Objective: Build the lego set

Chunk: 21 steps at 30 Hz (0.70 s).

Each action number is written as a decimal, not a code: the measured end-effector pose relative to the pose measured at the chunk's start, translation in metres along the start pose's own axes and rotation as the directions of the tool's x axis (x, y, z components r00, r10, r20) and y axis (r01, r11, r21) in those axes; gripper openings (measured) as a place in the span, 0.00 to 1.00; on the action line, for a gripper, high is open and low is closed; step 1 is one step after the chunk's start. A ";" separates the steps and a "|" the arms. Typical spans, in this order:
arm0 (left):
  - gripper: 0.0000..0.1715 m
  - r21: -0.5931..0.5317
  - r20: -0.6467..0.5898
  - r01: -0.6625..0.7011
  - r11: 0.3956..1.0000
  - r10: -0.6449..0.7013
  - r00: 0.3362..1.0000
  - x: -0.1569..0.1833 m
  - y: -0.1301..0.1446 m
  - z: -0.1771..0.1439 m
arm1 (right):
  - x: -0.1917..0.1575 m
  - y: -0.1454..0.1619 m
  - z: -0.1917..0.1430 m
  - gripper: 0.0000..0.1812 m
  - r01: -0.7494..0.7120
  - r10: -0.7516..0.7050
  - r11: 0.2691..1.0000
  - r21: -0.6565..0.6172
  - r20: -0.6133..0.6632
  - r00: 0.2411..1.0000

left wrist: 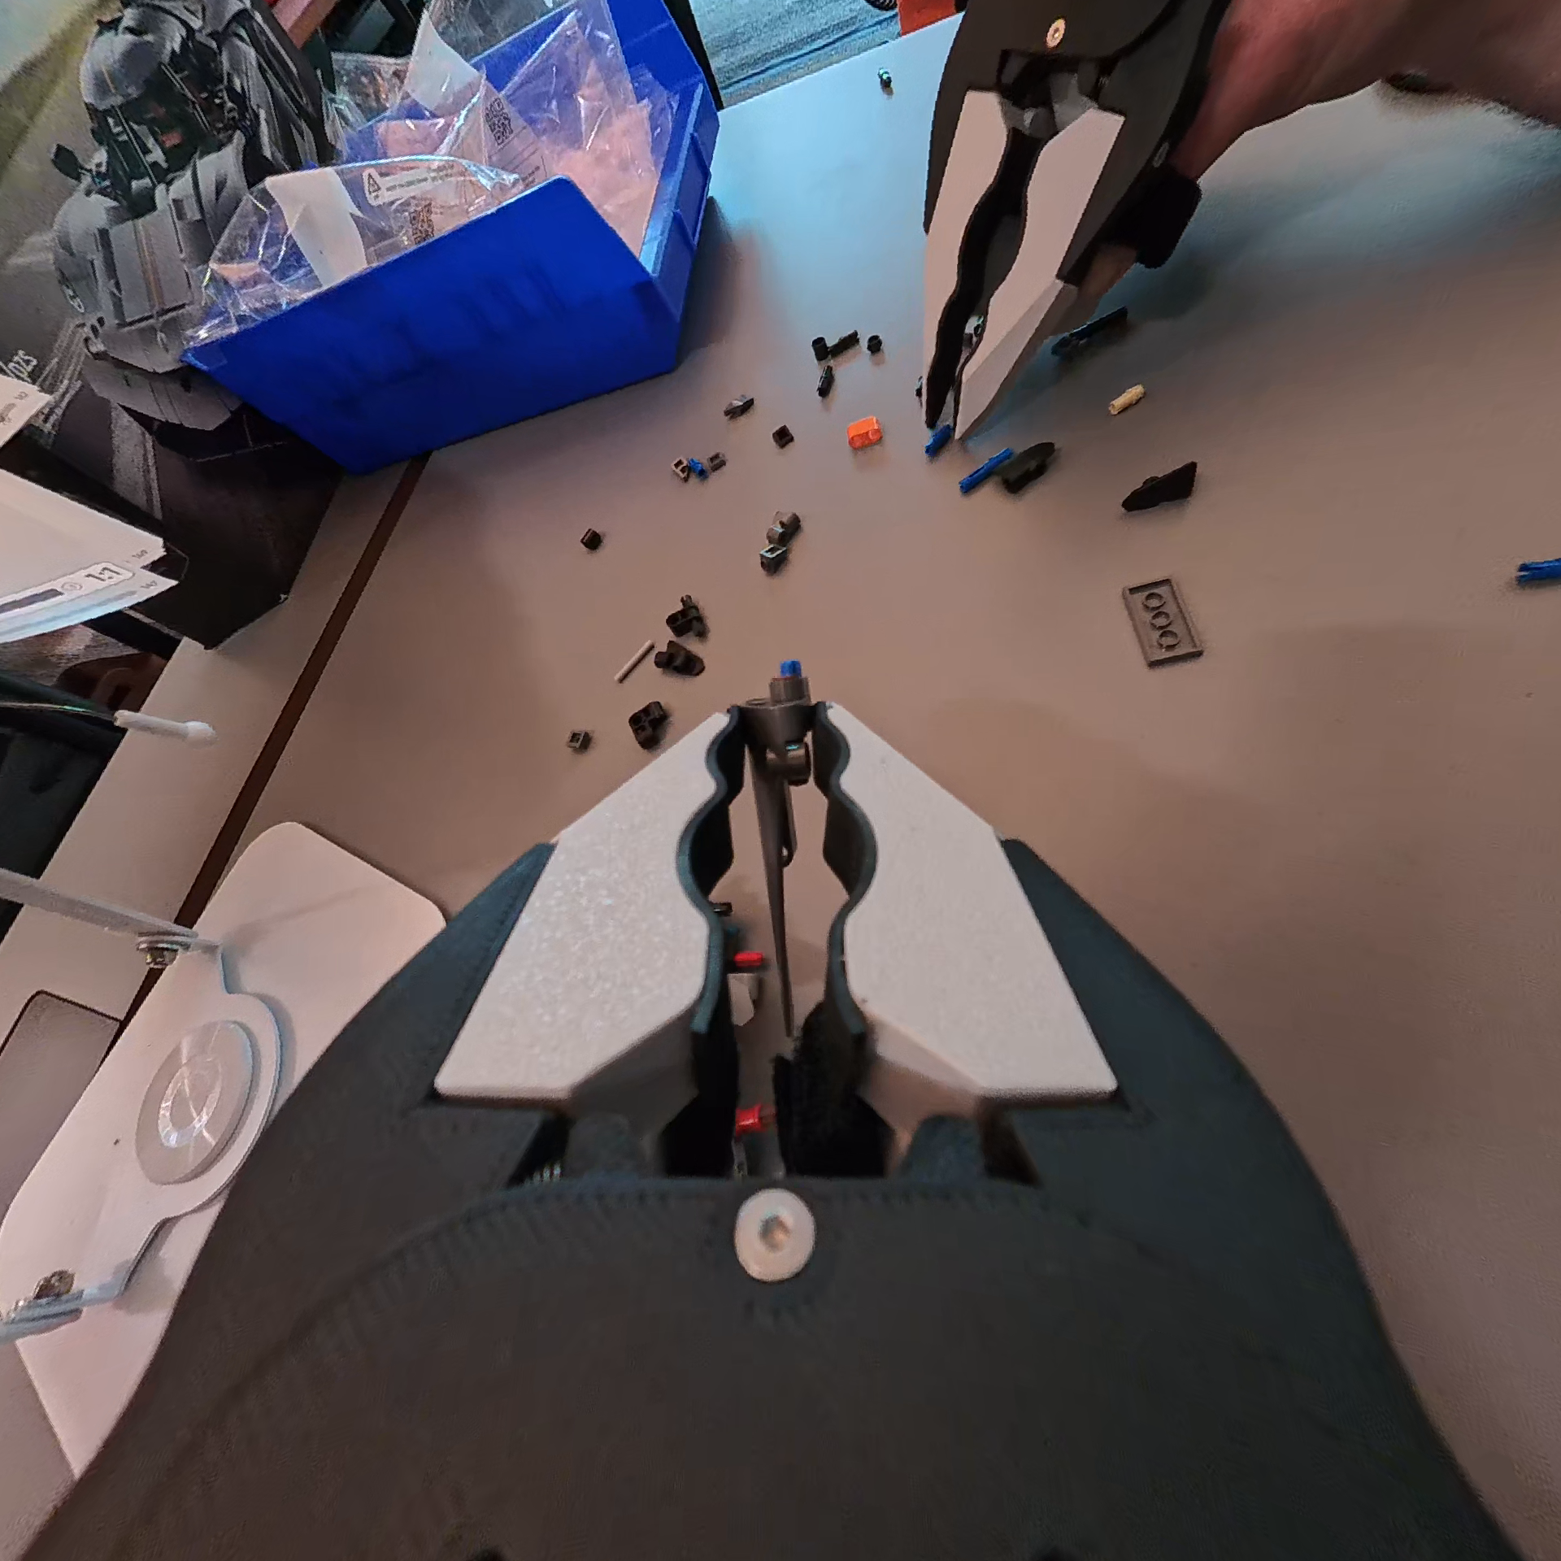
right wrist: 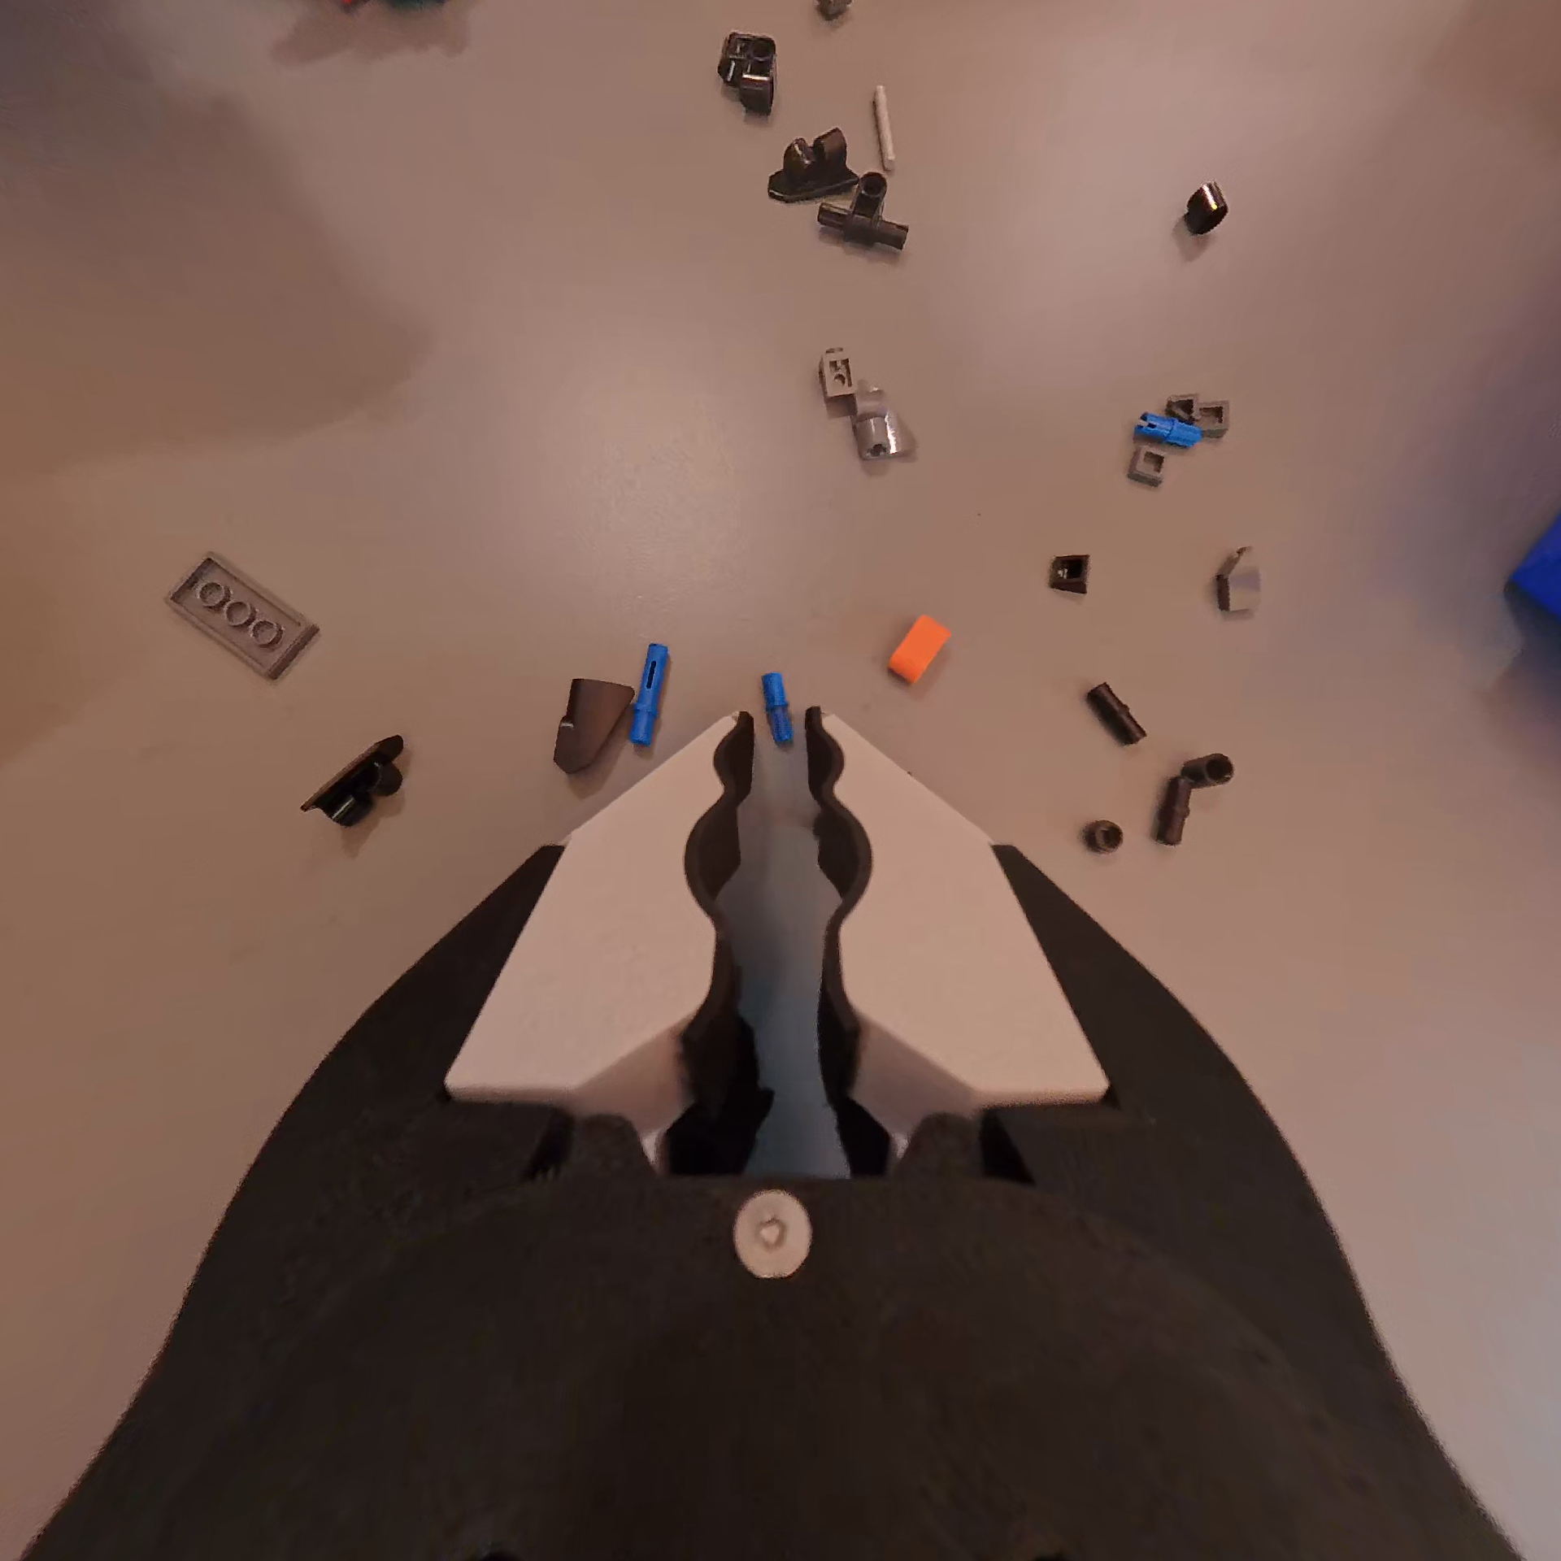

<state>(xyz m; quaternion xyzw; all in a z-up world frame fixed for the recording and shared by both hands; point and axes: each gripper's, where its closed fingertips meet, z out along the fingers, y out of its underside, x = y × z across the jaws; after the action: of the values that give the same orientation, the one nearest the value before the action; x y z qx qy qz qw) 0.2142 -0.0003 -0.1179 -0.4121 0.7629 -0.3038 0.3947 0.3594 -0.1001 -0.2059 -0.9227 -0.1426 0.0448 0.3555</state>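
My left gripper (left wrist: 779, 718) is shut on a small grey lego assembly (left wrist: 787, 726) with a blue pin on top and a long thin grey piece hanging back between the fingers; it is held above the table. My right gripper (right wrist: 777, 718) is open, its tips down at the table on either side of a short blue pin (right wrist: 776, 708), not closed on it. In the left wrist view the right gripper (left wrist: 946, 426) stands far right over that blue pin (left wrist: 938, 439). Several loose black, grey and blue pieces lie scattered on the table.
A blue bin (left wrist: 473, 279) with clear plastic bags stands back left, beside the set's box (left wrist: 152, 211). An orange brick (right wrist: 919, 647), a longer blue pin (right wrist: 649, 705), a grey plate (right wrist: 241, 617) and black wedge pieces (right wrist: 591, 722) lie near the right gripper. A person's hand (left wrist: 1351, 76) holds the right gripper. The tips of one gripper are about 20 cm away from the tips of the other.
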 end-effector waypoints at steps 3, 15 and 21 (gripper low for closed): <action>0.08 0.001 -0.003 0.001 1.000 -0.001 1.000 0.000 0.000 0.000 | -0.001 0.000 -0.001 0.06 0.000 0.000 1.000 0.007 -0.003 1.000; 0.08 -0.006 -0.025 -0.008 1.000 0.007 1.000 0.006 0.001 0.004 | 0.002 -0.008 -0.015 0.05 0.002 0.000 0.997 0.078 -0.034 0.999; 0.08 -0.020 -0.053 -0.032 0.999 0.031 0.998 0.017 0.000 0.009 | 0.007 -0.011 -0.040 0.06 -0.039 0.057 0.986 0.164 -0.102 0.993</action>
<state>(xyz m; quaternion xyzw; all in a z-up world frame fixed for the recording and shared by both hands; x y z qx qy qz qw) 0.2164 -0.0164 -0.1285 -0.3960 0.7826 -0.3004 0.3749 0.3707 -0.1163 -0.1690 -0.8951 -0.0971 0.0156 0.4349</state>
